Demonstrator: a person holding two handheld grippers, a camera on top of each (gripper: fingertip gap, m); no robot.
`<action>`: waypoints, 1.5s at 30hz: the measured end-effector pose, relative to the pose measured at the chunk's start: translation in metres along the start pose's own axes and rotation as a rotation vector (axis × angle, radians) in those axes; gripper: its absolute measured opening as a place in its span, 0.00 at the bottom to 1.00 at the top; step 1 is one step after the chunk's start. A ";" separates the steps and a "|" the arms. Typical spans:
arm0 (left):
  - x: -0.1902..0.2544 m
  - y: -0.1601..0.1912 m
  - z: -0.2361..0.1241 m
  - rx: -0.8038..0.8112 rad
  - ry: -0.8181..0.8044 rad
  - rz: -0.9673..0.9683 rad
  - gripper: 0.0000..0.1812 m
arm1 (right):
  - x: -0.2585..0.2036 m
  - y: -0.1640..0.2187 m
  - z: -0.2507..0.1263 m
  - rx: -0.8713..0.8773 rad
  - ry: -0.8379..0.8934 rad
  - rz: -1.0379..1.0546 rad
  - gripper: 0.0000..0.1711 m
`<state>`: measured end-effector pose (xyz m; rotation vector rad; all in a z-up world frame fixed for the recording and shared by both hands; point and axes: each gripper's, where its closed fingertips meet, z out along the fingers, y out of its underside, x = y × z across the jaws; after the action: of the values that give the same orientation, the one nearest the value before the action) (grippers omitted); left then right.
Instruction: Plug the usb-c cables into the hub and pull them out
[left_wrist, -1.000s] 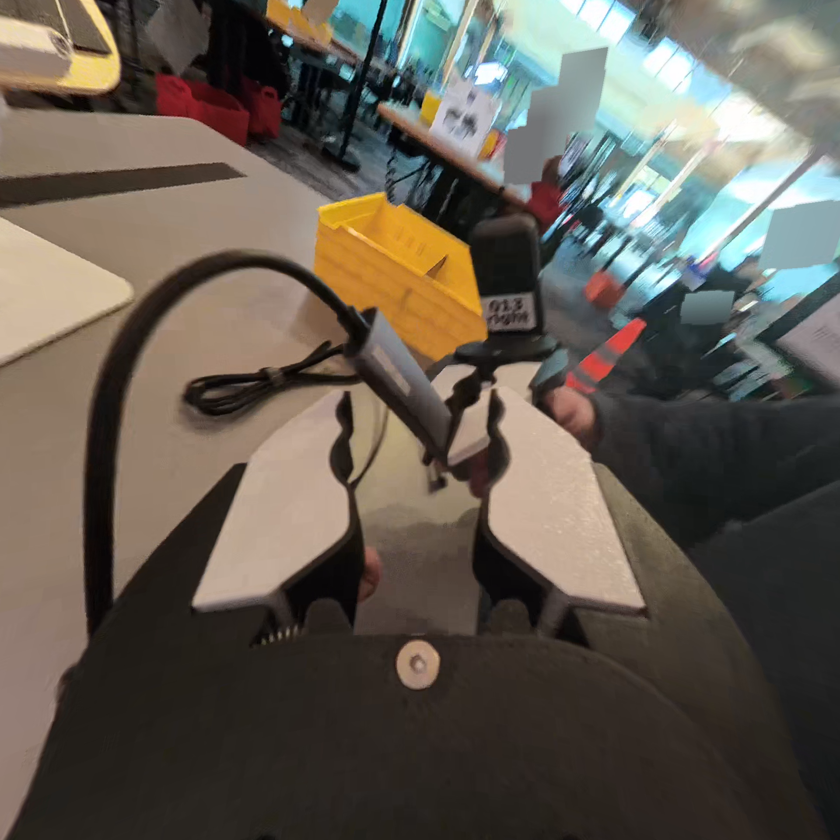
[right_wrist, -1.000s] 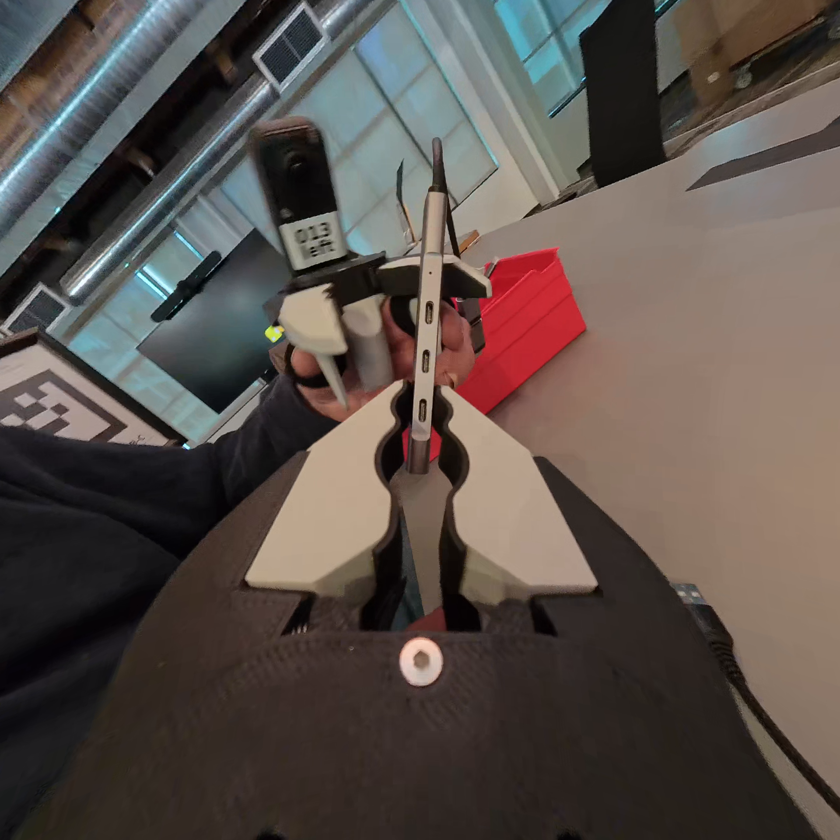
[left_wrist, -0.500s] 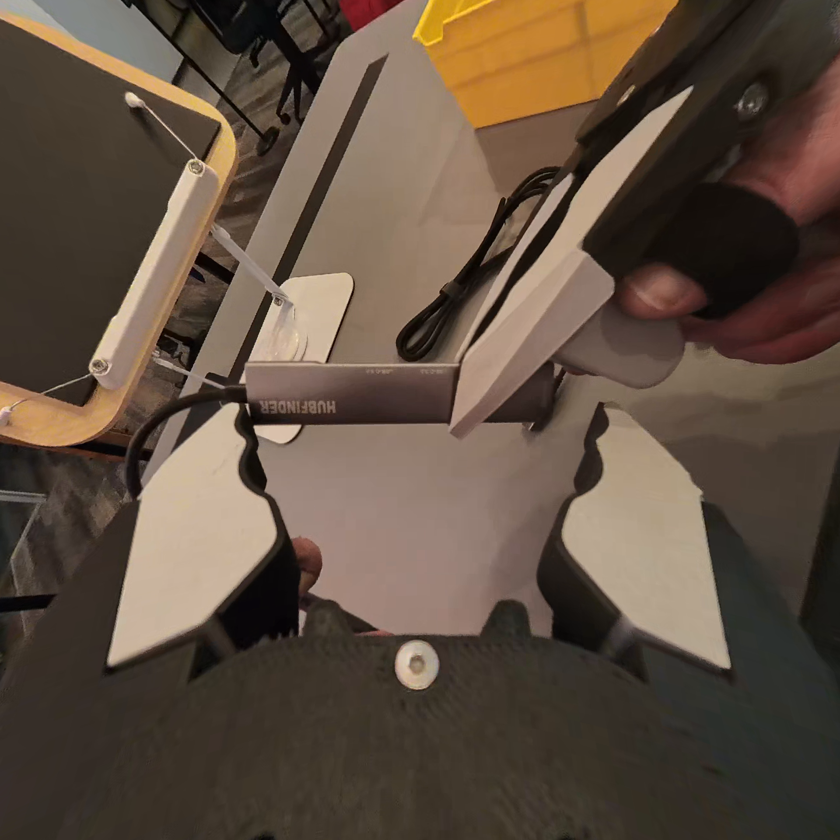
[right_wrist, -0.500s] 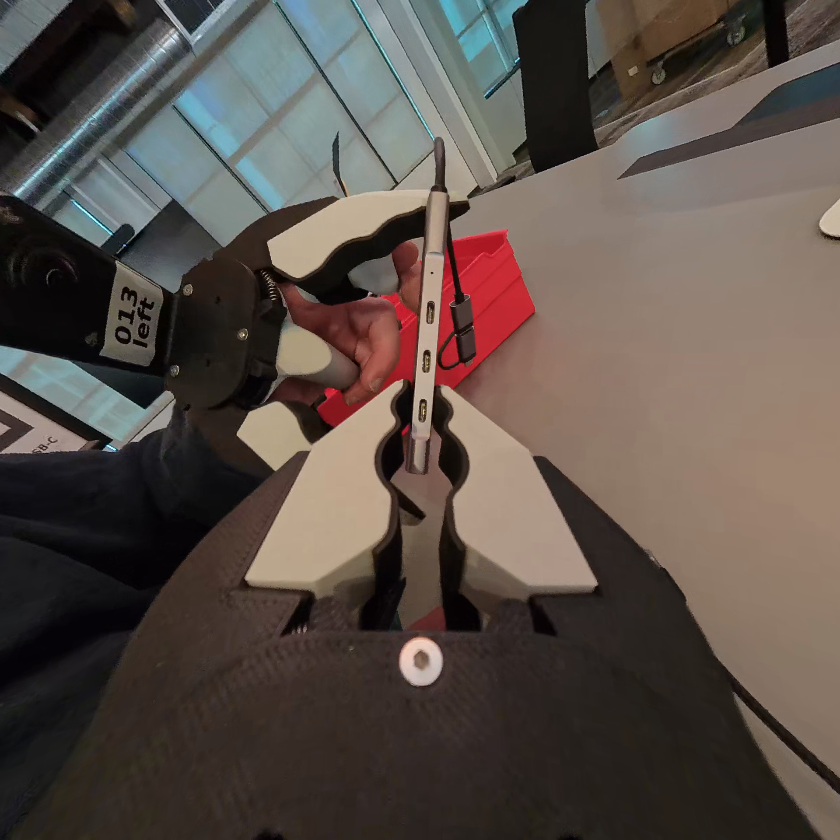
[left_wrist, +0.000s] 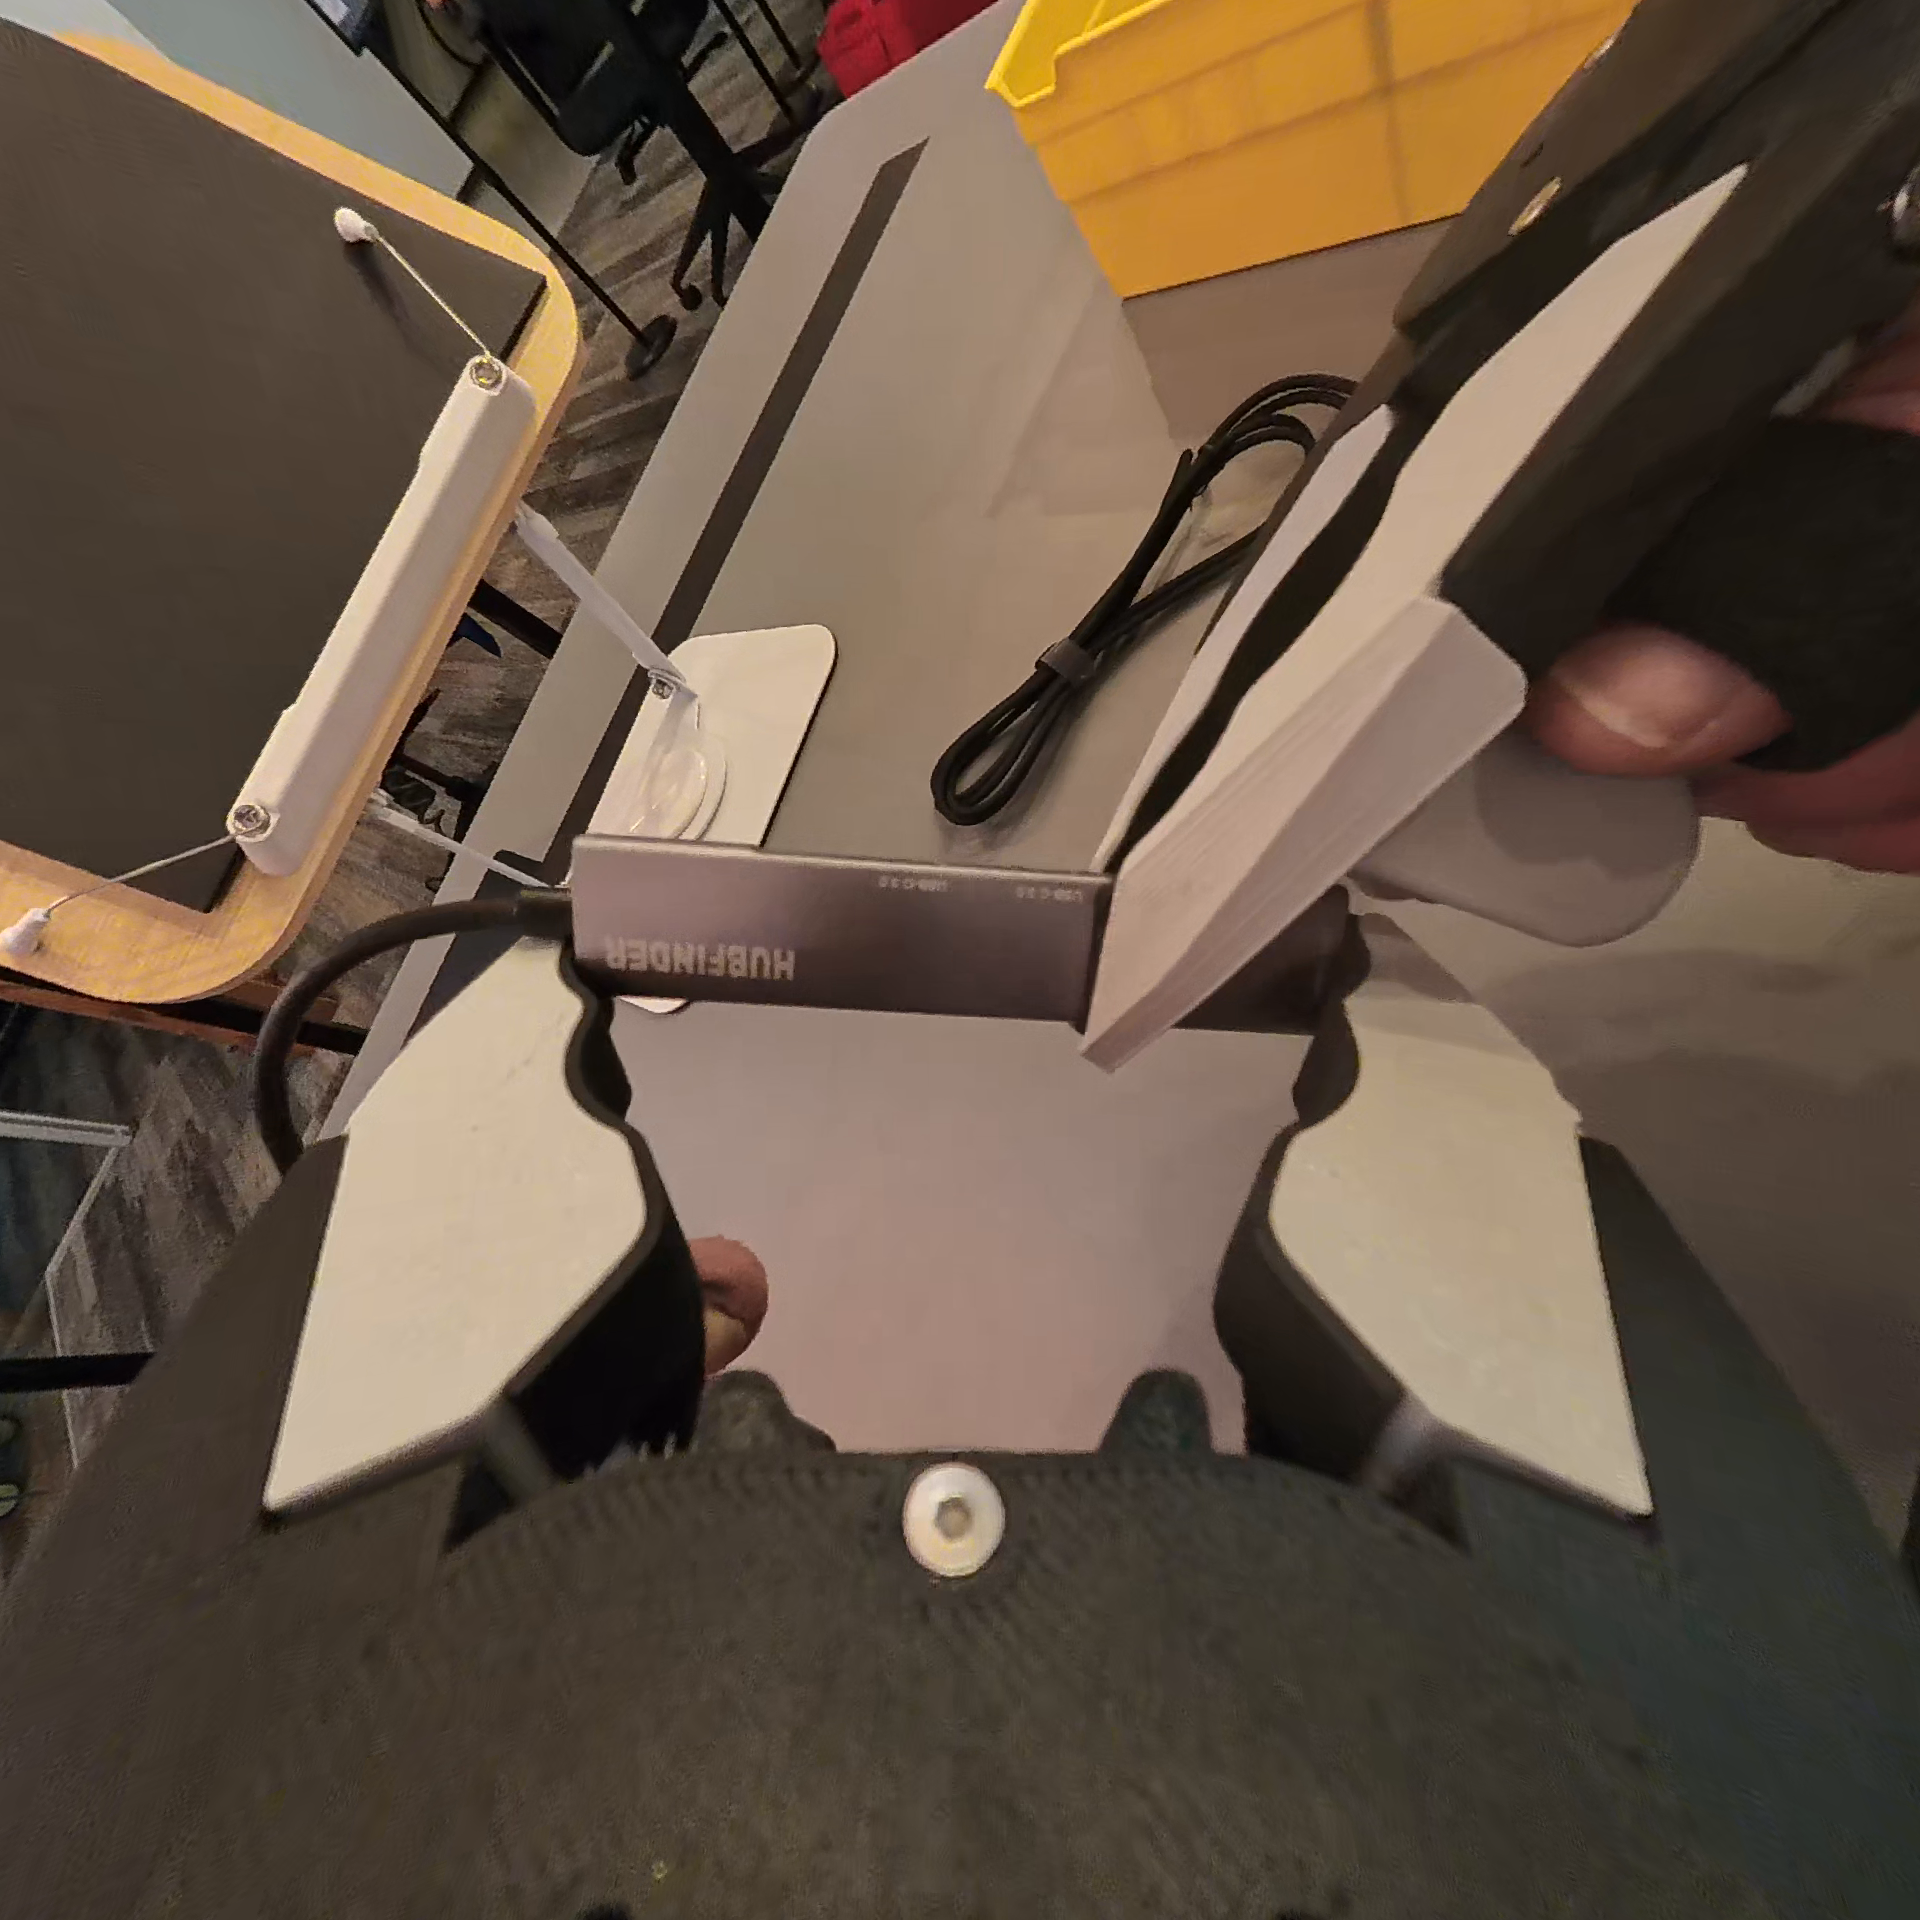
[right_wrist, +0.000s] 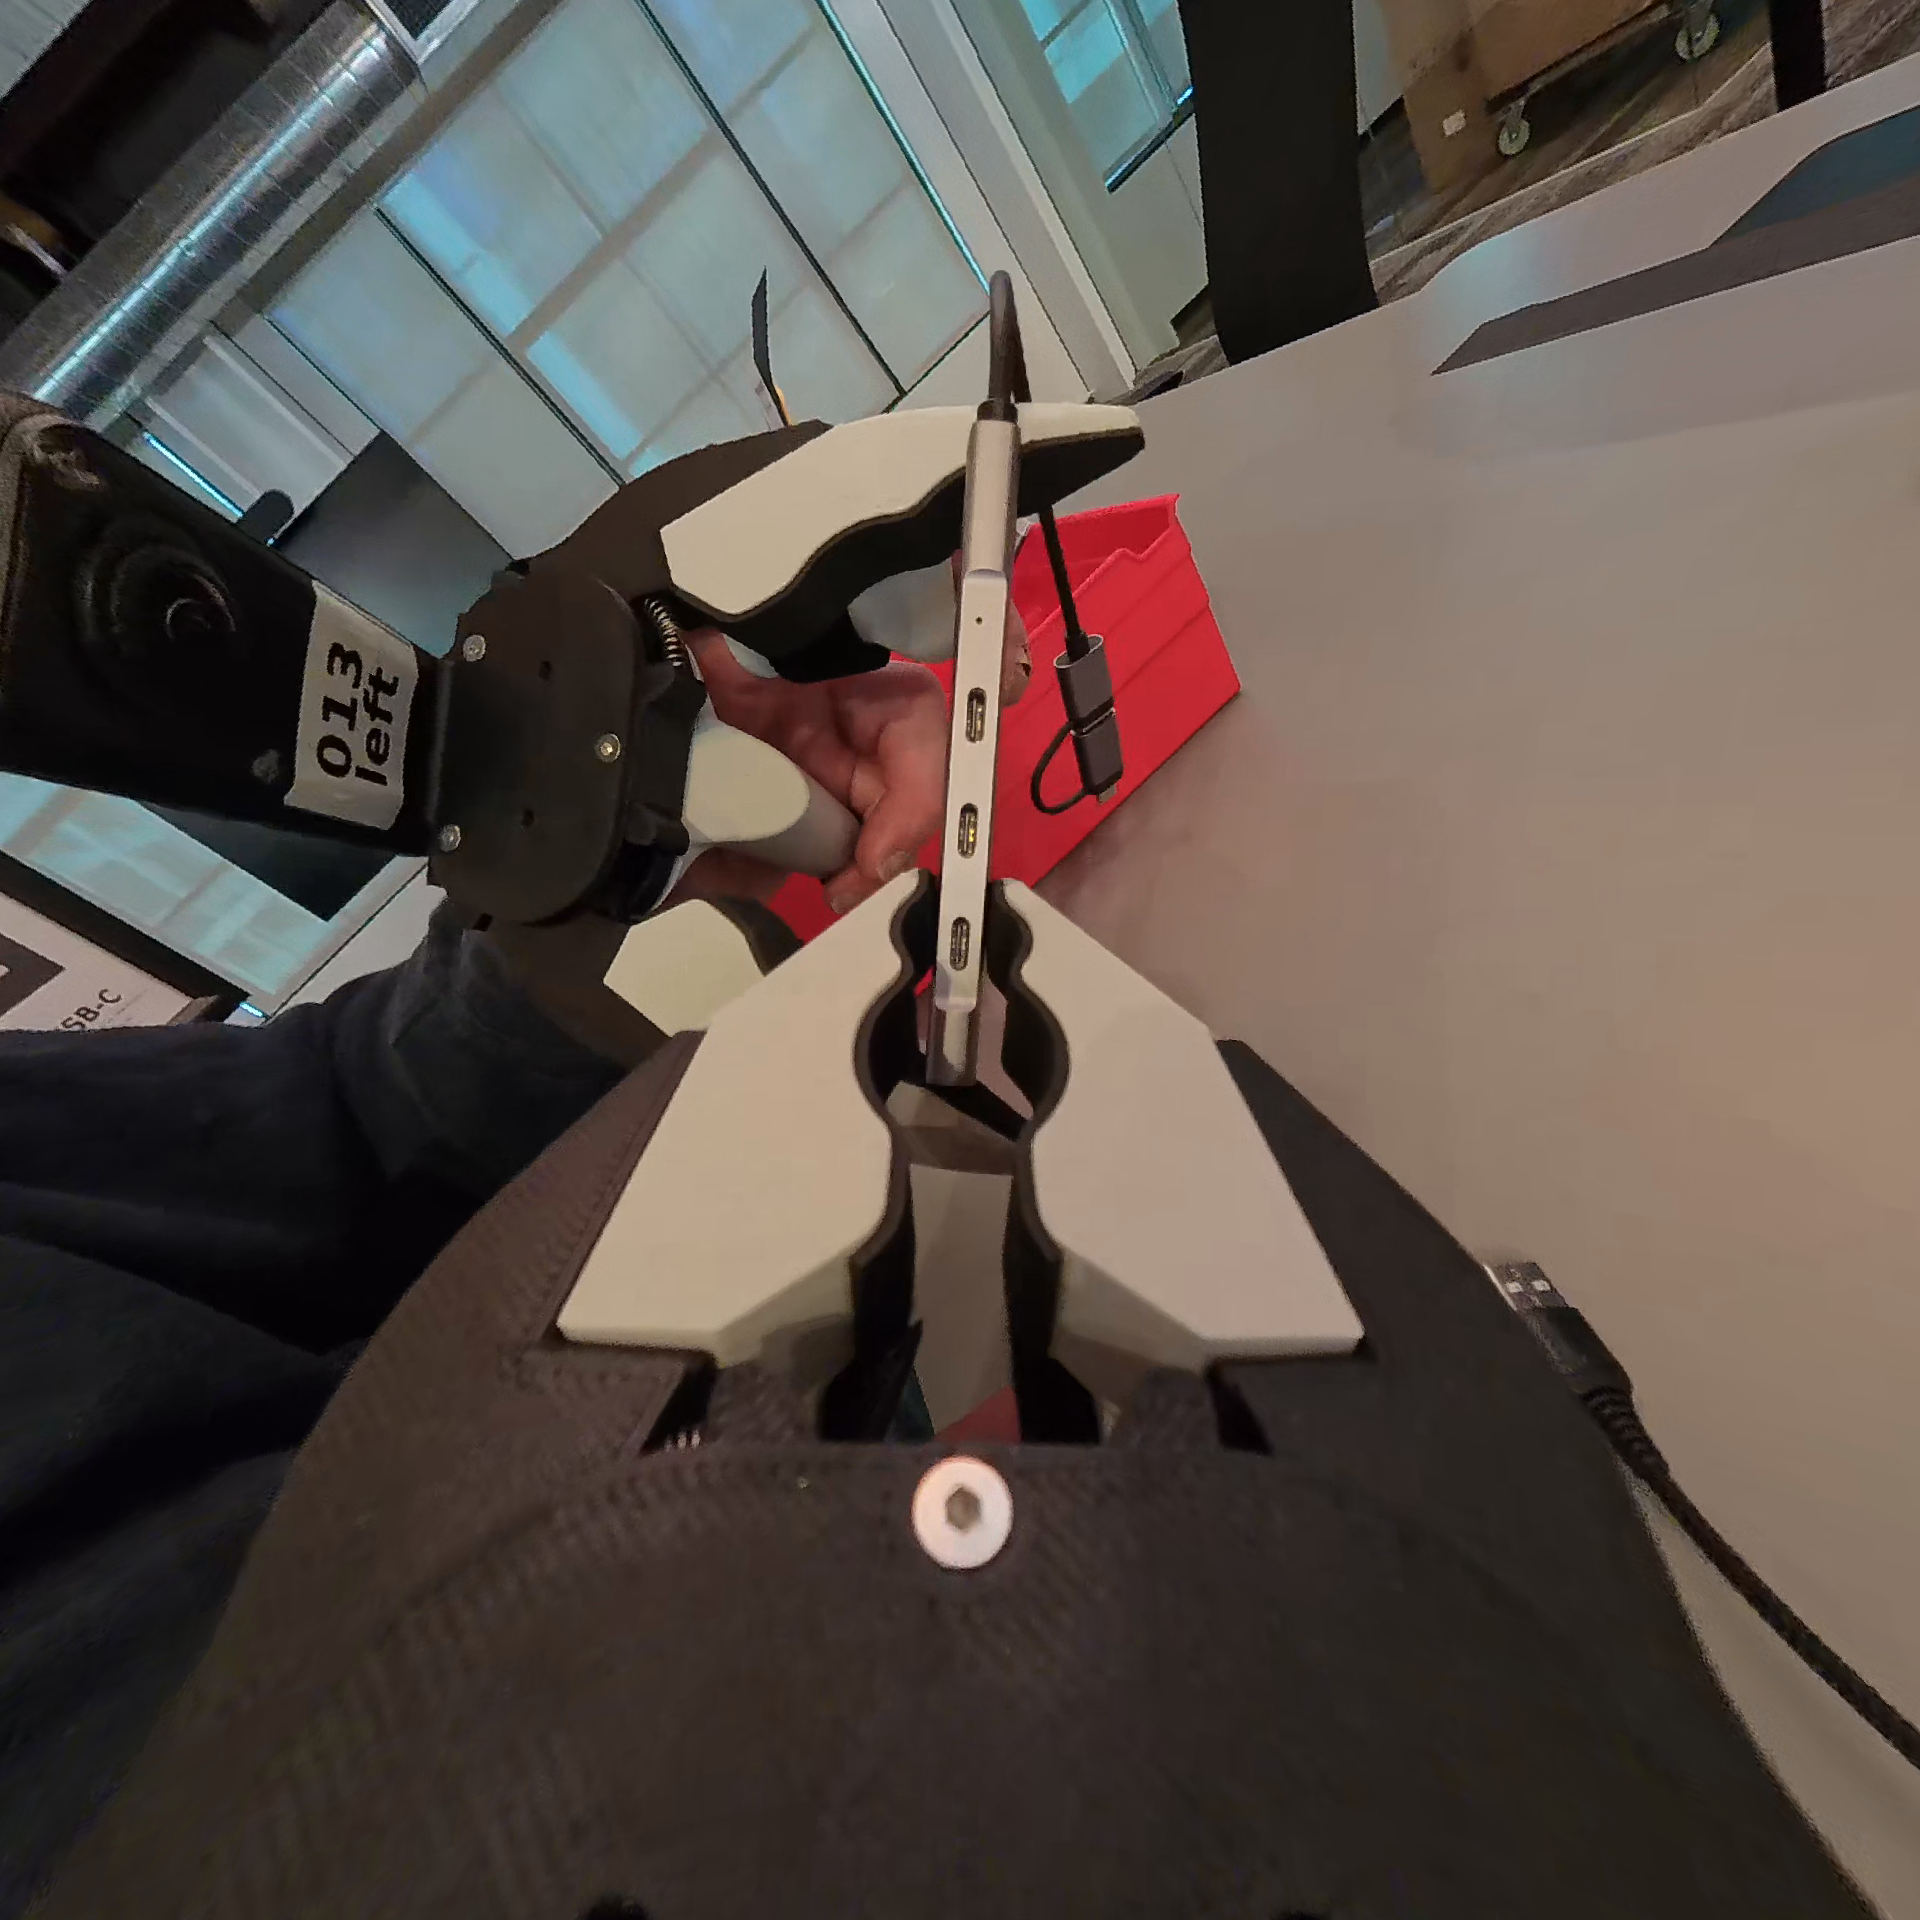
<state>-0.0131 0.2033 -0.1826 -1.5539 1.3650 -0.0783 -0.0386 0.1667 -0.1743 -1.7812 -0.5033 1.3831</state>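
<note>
The grey hub (left_wrist: 831, 940) hangs level above the table, its long side across my left gripper's mouth. My left gripper (left_wrist: 956, 1023) is open wide, with one fingertip by the hub's cable end and the other by its far end. My right gripper (right_wrist: 961, 909) is shut on one end of the hub (right_wrist: 971, 727), which stands up from its fingers and shows three ports. The hub's own short cable and plug (right_wrist: 1086, 727) dangle beside it. A coiled black usb-c cable (left_wrist: 1091, 665) lies on the table beyond. A finger (left_wrist: 1299, 769) of the right gripper covers the hub's right end.
A yellow bin (left_wrist: 1247, 135) stands at the back of the grey table (left_wrist: 935, 416). A white pad (left_wrist: 758, 717) and a wood-edged black board (left_wrist: 208, 520) are to the left. A red bin (right_wrist: 1143, 644) sits behind the hub. A braided cable plug (right_wrist: 1558, 1340) lies lower right. The tips of both grippers are at nearly the same place.
My left gripper has opened wide and turned, so the hub now lies across its mouth. My right gripper has kept its hold on the hub throughout.
</note>
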 end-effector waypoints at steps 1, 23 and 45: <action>0.000 0.000 0.000 0.001 0.007 0.001 0.70 | 0.000 0.000 0.000 0.000 -0.003 -0.005 0.04; 0.003 0.015 -0.020 -0.048 0.200 -0.024 0.70 | 0.058 0.069 -0.126 -0.723 0.247 -0.888 0.12; 0.020 0.029 -0.007 -0.089 0.227 0.004 0.70 | 0.096 0.089 -0.112 -0.715 0.317 -0.660 0.02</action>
<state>-0.0306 0.1880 -0.2102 -1.6551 1.5663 -0.1994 0.0823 0.1439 -0.2954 -2.0385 -1.3783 0.4612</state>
